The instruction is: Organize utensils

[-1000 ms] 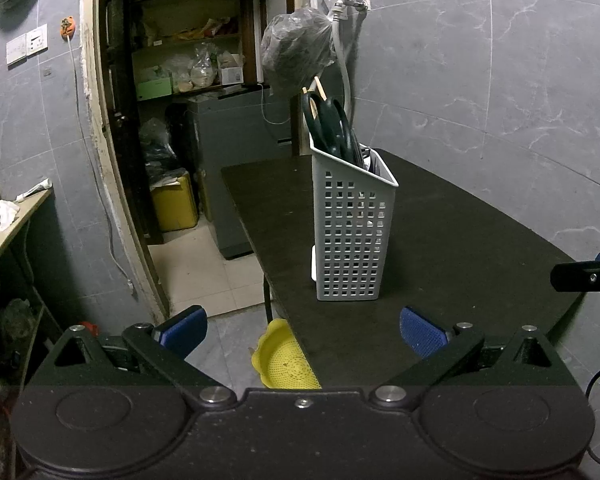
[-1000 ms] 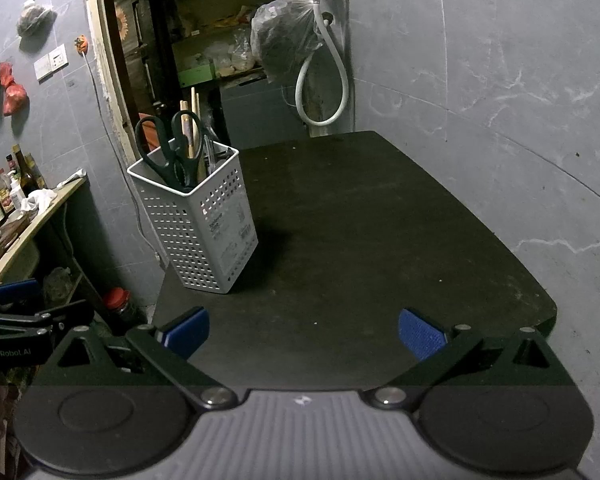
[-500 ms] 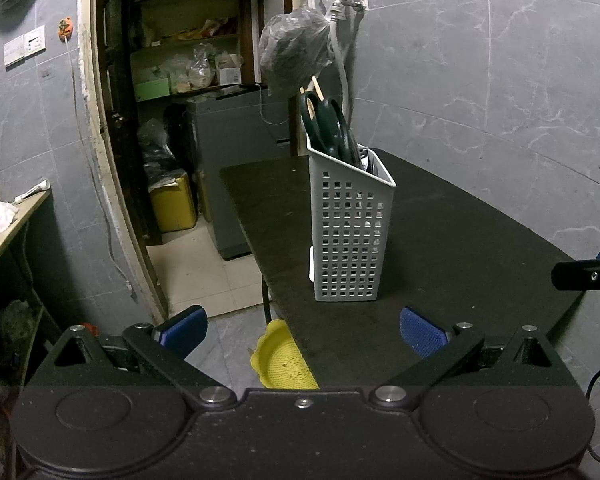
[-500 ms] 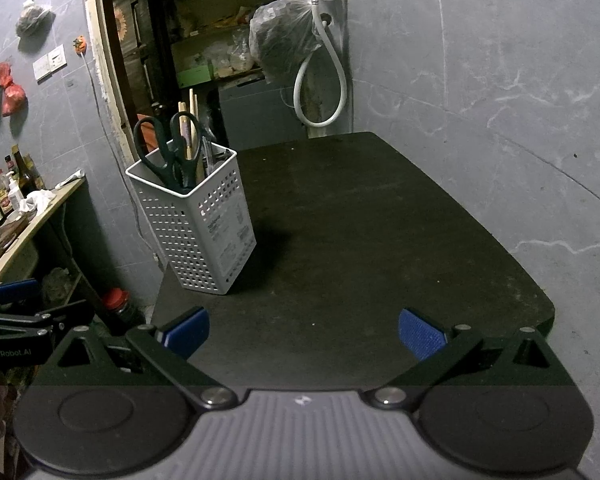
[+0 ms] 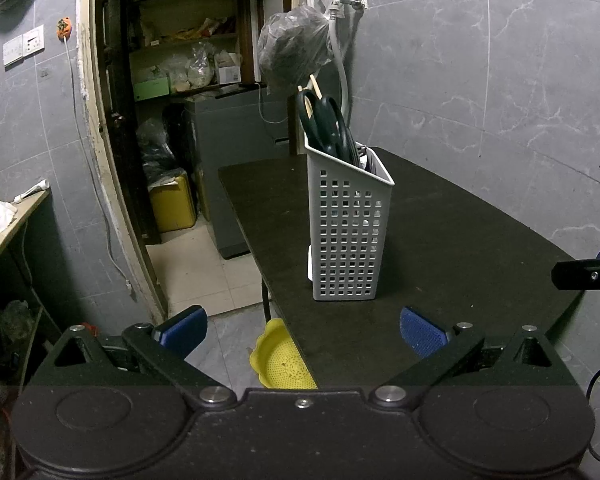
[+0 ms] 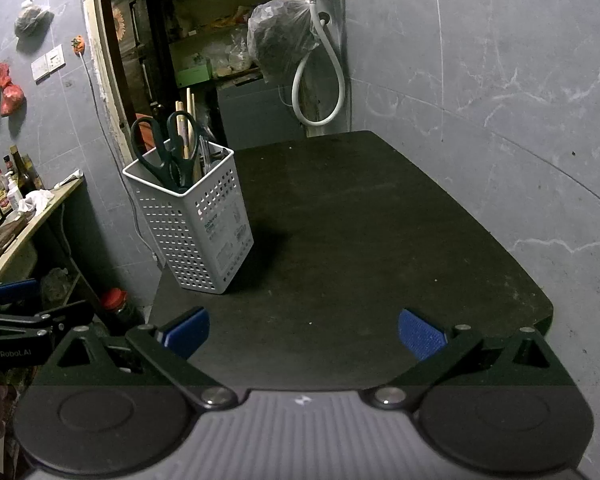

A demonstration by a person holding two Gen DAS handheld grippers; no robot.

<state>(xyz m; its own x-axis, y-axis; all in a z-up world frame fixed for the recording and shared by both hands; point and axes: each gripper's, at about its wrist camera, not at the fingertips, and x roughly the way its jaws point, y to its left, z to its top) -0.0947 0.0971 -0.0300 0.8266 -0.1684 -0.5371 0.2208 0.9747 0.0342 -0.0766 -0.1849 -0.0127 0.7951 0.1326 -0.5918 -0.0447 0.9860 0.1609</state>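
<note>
On the left side, my left gripper hovers level at the near edge of the black table, its two blue pads spread wide with nothing between them. Below it, on the floor, I see one yellow strainer. Ahead of that gripper stands one white perforated basket, upright near the table's left edge. It holds one pair of dark-handled scissors, handles up, and two wooden chopsticks poking above them; some metal pieces sit deeper inside, but I cannot count them.

Moving right, my right gripper also hovers level over the near table edge, fingers spread apart and holding nothing. From its camera the basket sits to the left, well apart from the fingers. A printed label is stuck on the basket's side, too small for me to read. At the far left of this view the left gripper's body carries the writing "GenRobot.AI".
</note>
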